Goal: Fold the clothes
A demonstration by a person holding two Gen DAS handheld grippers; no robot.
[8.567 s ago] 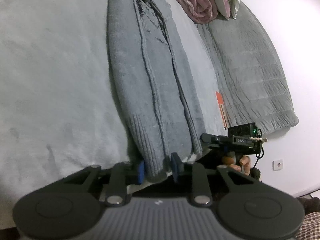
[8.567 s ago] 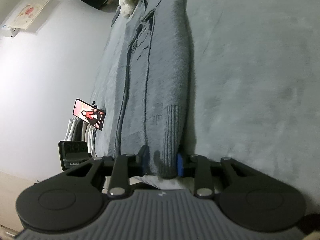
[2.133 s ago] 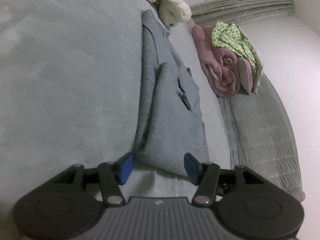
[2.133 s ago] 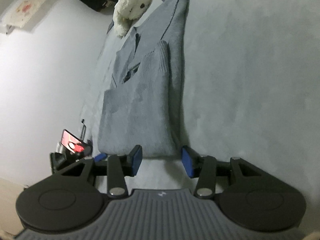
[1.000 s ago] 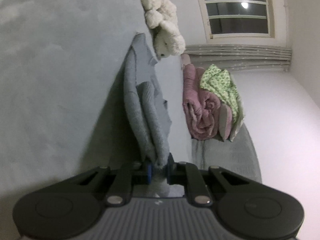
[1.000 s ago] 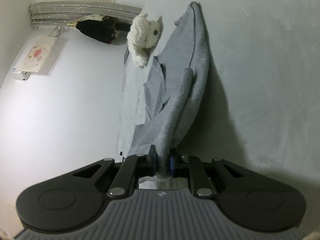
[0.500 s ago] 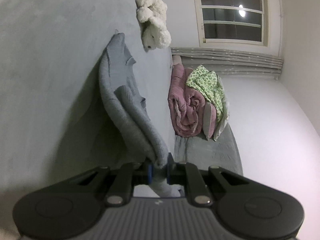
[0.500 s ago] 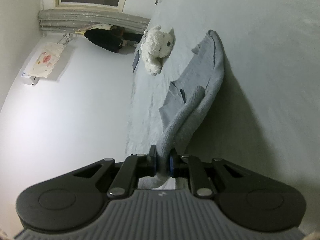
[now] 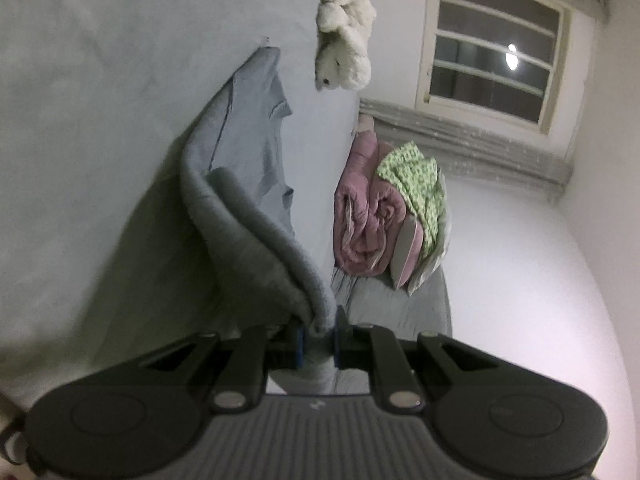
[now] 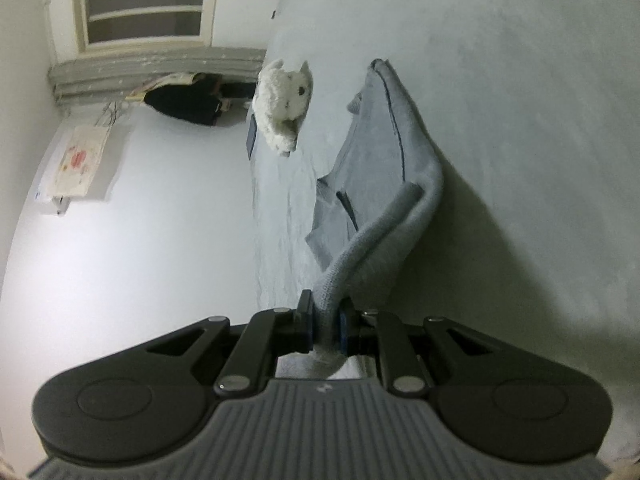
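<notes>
My left gripper (image 9: pixel 318 338) is clamped nearly closed on the near fold of the grey sweater (image 9: pixel 240 184). My right gripper (image 10: pixel 325 326) is pinched tight on the same fold's other corner. The near end is lifted off the bed (image 9: pixel 80 120); the far end lies flat toward the bed's far edge, near the white plush toy (image 9: pixel 344 52). A pink rolled blanket (image 9: pixel 360 220) sits at the bed's side edge.
</notes>
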